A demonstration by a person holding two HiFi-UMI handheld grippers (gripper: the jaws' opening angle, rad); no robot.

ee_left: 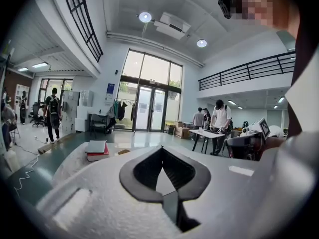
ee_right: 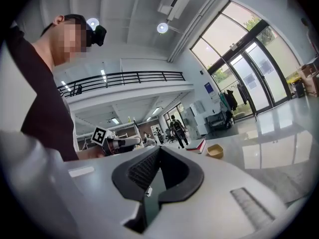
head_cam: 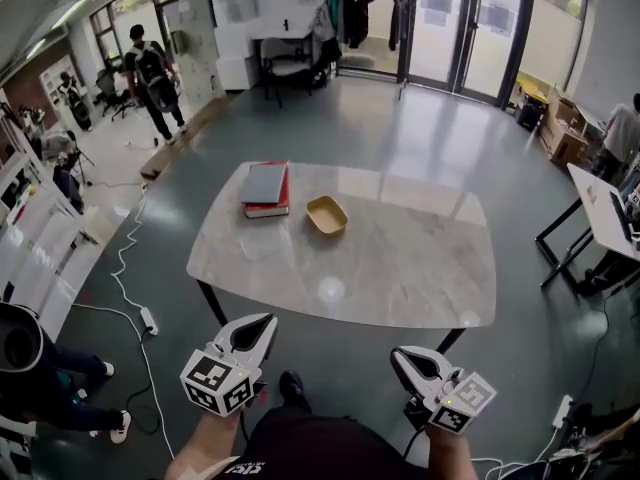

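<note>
We stand short of a broad marble-look surface (head_cam: 400, 268), facing its near long edge. Two things rest toward its far left. One is a stack of books (head_cam: 266, 189), a grey one on a red one. Just to its right, apart from it, sits a shallow tan dish (head_cam: 327, 215).

Both claws hang low at our waist, well apart from either thing. The left claw (head_cam: 266, 320) has its tips pressed together with nothing between them. The right claw (head_cam: 398, 354) is likewise closed and empty. We judge this an approach stage, with nothing gripped yet. Any reach for the dish or the books would call for stepping in, carrying a claw over the near edge and parting its tips first.

Nothing lies on the surface between us and those two things. Around it, a white desk (head_cam: 600, 203) stands to the right, a person (head_cam: 155, 78) walks at the far left, and a white cable (head_cam: 125, 268) snakes over the floor (head_cam: 360, 118) beside the surface's left end.
</note>
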